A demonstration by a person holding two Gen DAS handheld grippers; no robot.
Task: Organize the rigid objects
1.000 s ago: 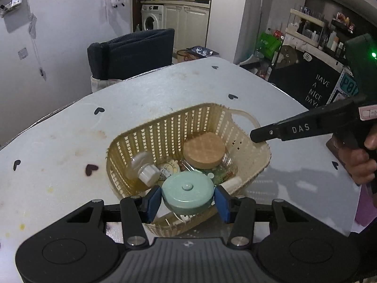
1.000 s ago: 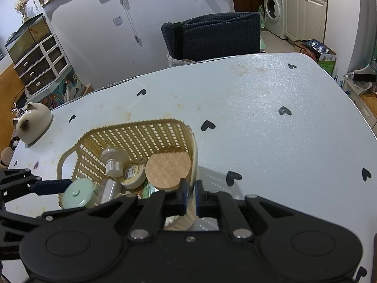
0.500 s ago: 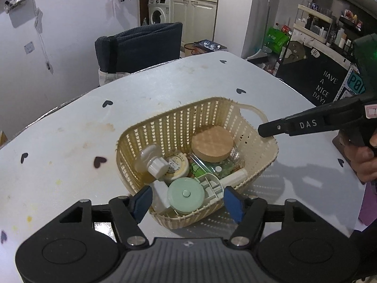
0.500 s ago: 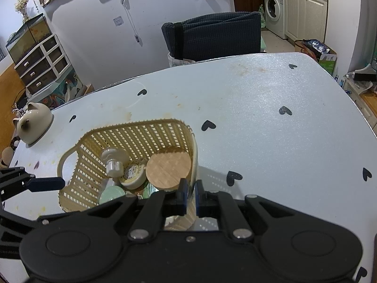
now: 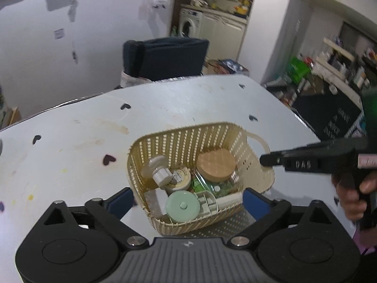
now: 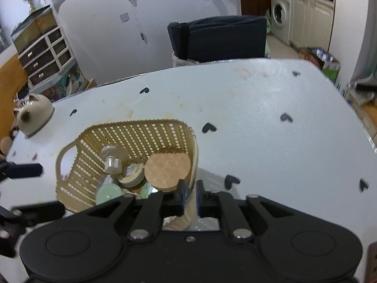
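Observation:
A cream plastic basket (image 5: 179, 139) stands on the white table. It holds a round mint-green tin (image 5: 182, 206), a jar with a wooden lid (image 5: 215, 166), a small glass bottle (image 5: 156, 171), a round cream tin (image 5: 180, 176) and other small items. My left gripper (image 5: 187, 201) is open and empty, its blue pads either side of the basket's near end. My right gripper (image 6: 189, 194) is shut on the basket's rim (image 6: 195, 155); it also shows in the left wrist view (image 5: 267, 160). The mint-green tin (image 6: 108, 193) shows in the right wrist view too.
The white table (image 6: 271, 122) has black heart marks and some stains. A beige teapot (image 6: 34, 114) sits at its left edge. A dark chair (image 6: 219, 37) stands behind the table. Drawers stand at the far left, shelves at the far right.
My left gripper opened and let the mint-green tin go into the basket, then drew back and up. My right gripper stayed shut on the basket's rim.

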